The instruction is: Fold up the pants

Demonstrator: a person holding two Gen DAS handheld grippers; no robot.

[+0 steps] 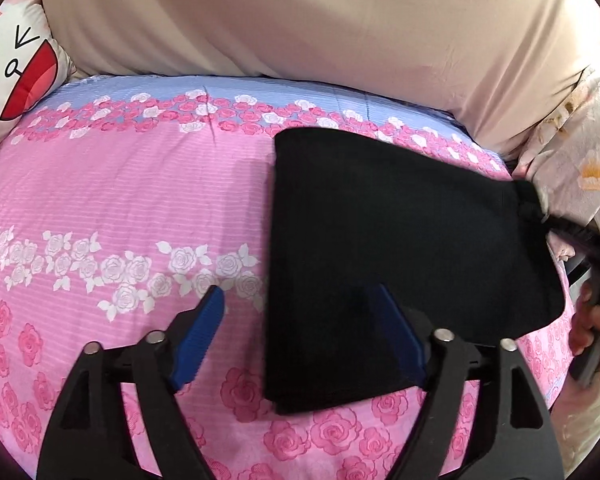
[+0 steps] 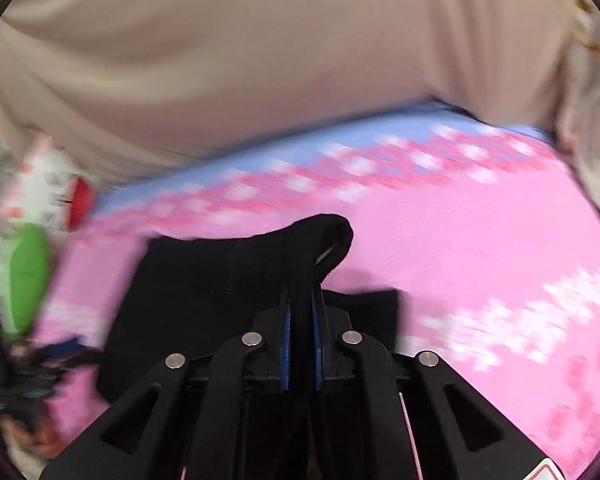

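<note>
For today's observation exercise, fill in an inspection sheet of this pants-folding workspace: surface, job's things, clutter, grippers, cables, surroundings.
Surface: pink rose-print bedsheet with a blue band at its far edge.
Job's things: black folded pants lying on the sheet, one corner lifted.
Clutter: nothing seen.
Grippers: left gripper open, one finger over the pants; right gripper shut on pants fabric.
Cables: nothing seen.
Surroundings: beige quilt behind; white cartoon-face cushion at far left.

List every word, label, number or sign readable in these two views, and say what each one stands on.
No readable text in either view.
Cartoon pillow: drawn face marks only, no letters.
Red-edged sticker on the right tongs' frame: cut off at the picture's edge, unreadable.
</note>
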